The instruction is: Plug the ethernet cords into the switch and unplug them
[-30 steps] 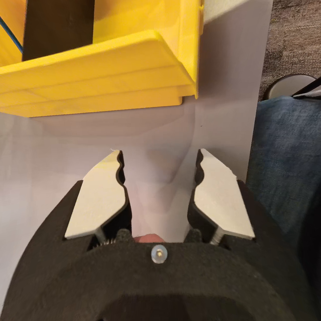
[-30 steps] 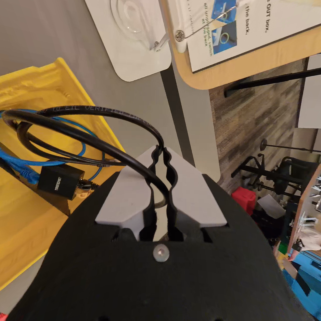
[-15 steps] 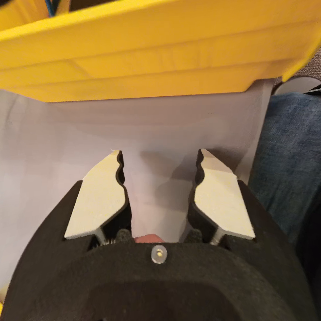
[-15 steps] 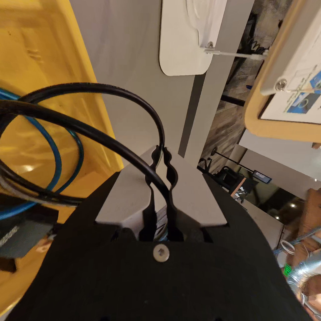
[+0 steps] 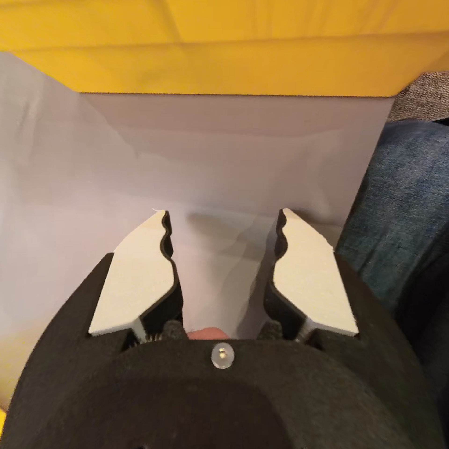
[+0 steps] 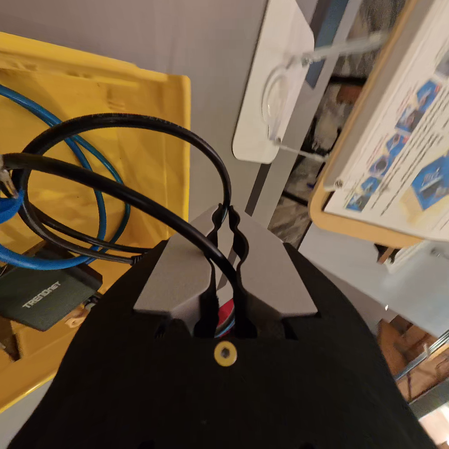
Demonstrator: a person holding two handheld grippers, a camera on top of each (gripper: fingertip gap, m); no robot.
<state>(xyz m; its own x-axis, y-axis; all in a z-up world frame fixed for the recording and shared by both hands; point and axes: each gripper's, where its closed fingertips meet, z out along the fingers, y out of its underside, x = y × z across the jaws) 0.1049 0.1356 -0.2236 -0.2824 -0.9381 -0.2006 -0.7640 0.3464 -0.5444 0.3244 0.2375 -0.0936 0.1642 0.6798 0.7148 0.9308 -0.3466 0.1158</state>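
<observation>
My right gripper [image 6: 225, 210] is shut on a black ethernet cord [image 6: 136, 194], which loops up and left over the yellow bin [image 6: 150, 150]. In the bin lie a blue ethernet cord [image 6: 102, 201] and a small dark switch [image 6: 46, 298] with a plug at its right side. A clear plug end [image 6: 6, 181] shows at the far left. My left gripper [image 5: 224, 215] is open and empty, low over the grey table [image 5: 121, 158], just in front of the yellow bin's outer wall [image 5: 218, 48].
A white pad with a clear hook [image 6: 272, 102] and a wooden-edged instruction board [image 6: 393, 145] stand right of the bin. A person's jeans-clad leg [image 5: 401, 206] is at the table's right edge [image 5: 371, 170]. My hands' fingertips stand some 30 cm from each other.
The left gripper has moved closer to the bin, whose wall now fills the top of its view. The right gripper has swung and tilted with the black cord held; the bin's contents show again.
</observation>
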